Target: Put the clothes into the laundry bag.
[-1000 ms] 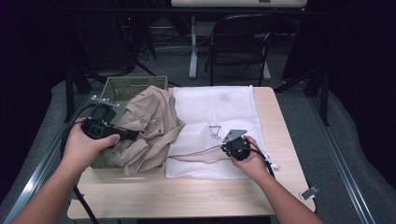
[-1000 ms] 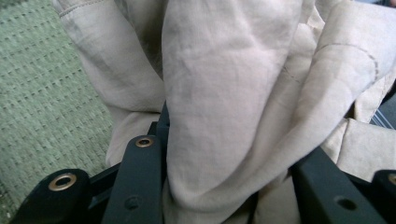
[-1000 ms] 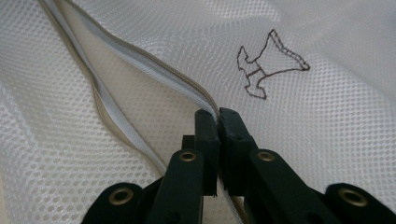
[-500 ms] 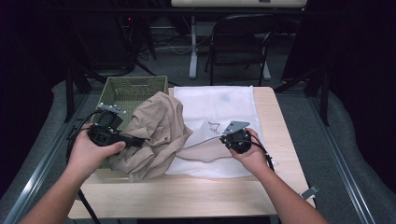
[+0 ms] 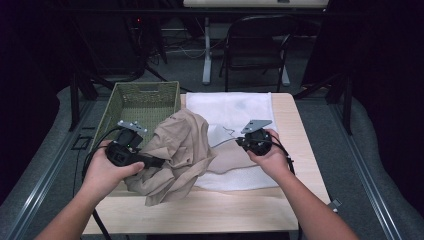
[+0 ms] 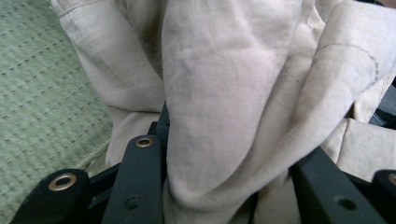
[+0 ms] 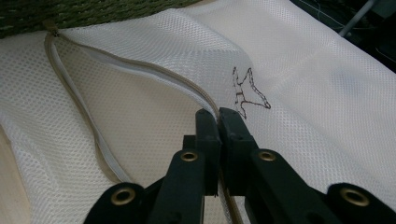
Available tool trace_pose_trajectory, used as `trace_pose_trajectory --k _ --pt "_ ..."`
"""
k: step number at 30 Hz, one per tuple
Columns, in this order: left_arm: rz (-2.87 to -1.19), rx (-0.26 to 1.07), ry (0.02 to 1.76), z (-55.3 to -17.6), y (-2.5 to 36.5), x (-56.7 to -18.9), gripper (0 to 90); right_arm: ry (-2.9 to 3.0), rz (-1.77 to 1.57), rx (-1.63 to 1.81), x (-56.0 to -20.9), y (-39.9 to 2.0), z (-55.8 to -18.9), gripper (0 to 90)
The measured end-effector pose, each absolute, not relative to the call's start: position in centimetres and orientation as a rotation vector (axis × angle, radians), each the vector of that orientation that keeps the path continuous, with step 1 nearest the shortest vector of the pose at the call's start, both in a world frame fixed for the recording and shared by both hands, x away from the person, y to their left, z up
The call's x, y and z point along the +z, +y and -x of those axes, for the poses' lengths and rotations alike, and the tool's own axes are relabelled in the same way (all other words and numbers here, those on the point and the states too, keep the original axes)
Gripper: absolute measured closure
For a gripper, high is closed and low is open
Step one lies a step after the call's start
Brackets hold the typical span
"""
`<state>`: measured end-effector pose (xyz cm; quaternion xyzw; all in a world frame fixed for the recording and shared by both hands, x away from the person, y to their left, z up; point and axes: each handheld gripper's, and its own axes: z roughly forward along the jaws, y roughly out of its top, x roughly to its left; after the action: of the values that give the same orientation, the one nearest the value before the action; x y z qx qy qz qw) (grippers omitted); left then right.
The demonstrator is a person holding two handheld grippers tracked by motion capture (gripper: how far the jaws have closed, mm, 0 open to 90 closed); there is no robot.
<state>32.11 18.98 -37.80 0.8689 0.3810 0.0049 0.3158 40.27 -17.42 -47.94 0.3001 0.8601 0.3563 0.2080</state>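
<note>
A: Dim room, wooden table (image 5: 240, 210), folding chair (image 5: 255, 47) behind. Main item?

B: Beige garment (image 5: 175, 155), bunched at table's left half, partly draped over front edge of green woven basket (image 5: 142, 102), partly on white mesh laundry bag (image 5: 235, 107). Close-up in left gripper view: creased beige cloth (image 6: 233, 93) hanging in folds, basket weave (image 6: 42, 93) at left.

A: Left gripper?

B: Left gripper (image 5: 159, 162) clamped on thick fold of garment; jaws part-way apart, cloth bulging between them in left gripper view. Held in left hand (image 5: 107, 172), near table's front left.

A: Right gripper?

B: Right gripper (image 5: 239, 141) pinched tight on zipper edge of mesh bag; in right gripper view (image 7: 218, 116) jaws meeting on tan zipper tape (image 7: 140, 70), edge raised off lower layer, bag mouth gaping. Small dark stitched mark (image 7: 247, 93) just beside jaw tips. Right hand (image 5: 270, 155) over bag's middle.

A: Bag position?

B: Spread flat across table's centre and right, far end at table's back edge, garment overlapping its left side.
</note>
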Motion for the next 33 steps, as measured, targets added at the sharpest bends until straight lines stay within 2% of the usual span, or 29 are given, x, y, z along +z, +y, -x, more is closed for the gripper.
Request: trace_pose_trajectory --k 21,33 --pt "-2.317 -0.052 0.908 -30.4 15.9 -40.7 63.9 2.405 -0.862 0.990 -46.8 -17.3 -40.9 87.0" --pt "-2.358 -0.054 0.884 -30.5 15.0 -43.6 63.9 2.395 -0.883 1.013 -46.5 -17.4 -41.3 87.0"
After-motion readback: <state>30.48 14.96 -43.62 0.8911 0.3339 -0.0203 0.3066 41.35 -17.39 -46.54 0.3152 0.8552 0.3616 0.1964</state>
